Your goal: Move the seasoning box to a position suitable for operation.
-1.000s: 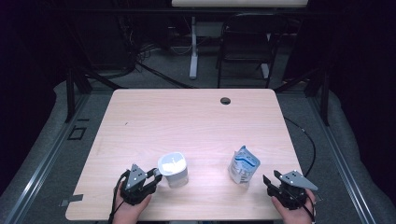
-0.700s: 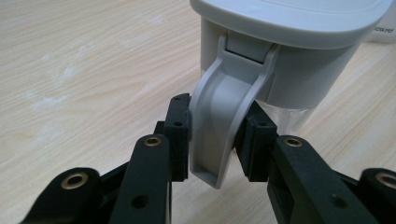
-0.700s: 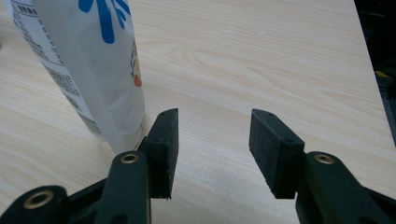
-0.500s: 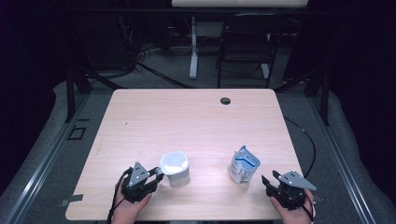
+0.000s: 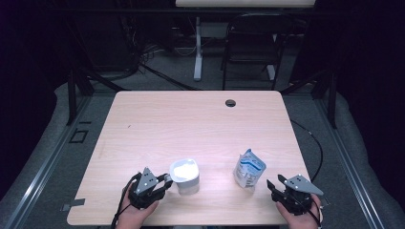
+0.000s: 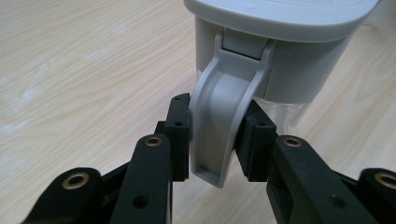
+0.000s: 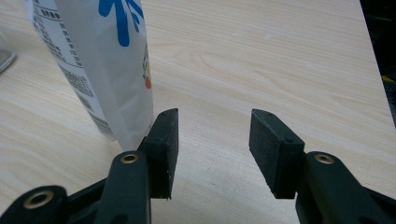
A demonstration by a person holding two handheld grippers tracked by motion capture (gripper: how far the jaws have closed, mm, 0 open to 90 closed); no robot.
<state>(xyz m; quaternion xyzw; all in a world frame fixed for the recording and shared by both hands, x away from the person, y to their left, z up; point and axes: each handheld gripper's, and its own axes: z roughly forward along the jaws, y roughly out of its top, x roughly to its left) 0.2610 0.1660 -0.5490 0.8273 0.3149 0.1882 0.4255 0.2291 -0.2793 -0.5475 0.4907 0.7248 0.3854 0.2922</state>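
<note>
Change since a second ago: left gripper (image 5: 165, 182) had edged in on the jug (image 5: 185, 175) and its jaws had narrowed a little around the handle (image 6: 219, 126); the right gripper (image 5: 271, 187), the jug and the pouch (image 5: 249, 169) sat where they had been.
Left gripper state: about half open, both pads against the flanks of the handle in the left gripper view; I judged it a light clamp, not yet a firm one.
Right gripper state: jaws apart with nothing between them; in the right gripper view the pouch stood just beside the left-hand pad (image 7: 163, 140), whether touching I could not tell.
Jug position: near the table's (image 5: 200, 119) front edge, left of centre, upright, lid on.
Pouch position: upright near the front edge, right of centre, well apart from the jug.
Step in hand, judged: securing the jug by its handle.
How to do it well: finish closing squarely on the handle, pads seated mid-strap rather than at its free lower tip, and lift straight so the body does not swing.
Handle: smooth grey plastic, curved strap with a channelled back, hinged under the lid rim; likely slippery.
Jug body: clear wall below a matte grey lid (image 6: 280, 14).
Pouch: thin, white, blue print, creased; would crumple under a hard squeeze.
Table: pale wood grain, flat, matte.
</note>
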